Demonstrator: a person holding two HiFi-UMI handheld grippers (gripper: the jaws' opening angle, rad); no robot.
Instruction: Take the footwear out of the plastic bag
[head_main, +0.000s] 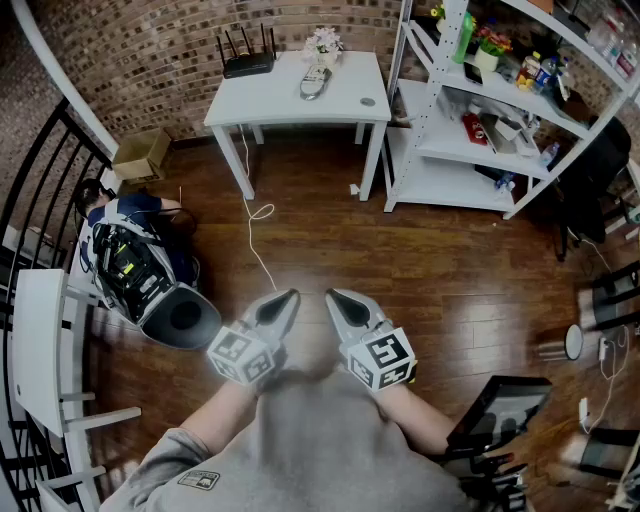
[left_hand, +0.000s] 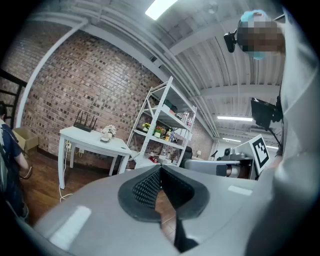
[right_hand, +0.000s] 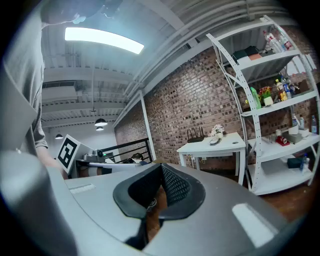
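The left hand-held gripper (head_main: 288, 298) and right hand-held gripper (head_main: 336, 298) are held side by side, each with its jaws together on nothing. They are kept well apart from the worktop (head_main: 275, 100), probably because no reach is yet begun. What seems the bagged footwear (head_main: 315, 82) lies on that worktop, near its back edge.

A red-brown brick wall (head_main: 150, 50) backed the room above a dark wooden floor (head_main: 430, 250). A white table (head_main: 270, 100) stood against it, just beside a white shelving unit (head_main: 450, 145) crowded with small items. A black railing (head_main: 40, 170) ran along the left, and a long ceiling light (right_hand: 102, 41) glowed overhead.
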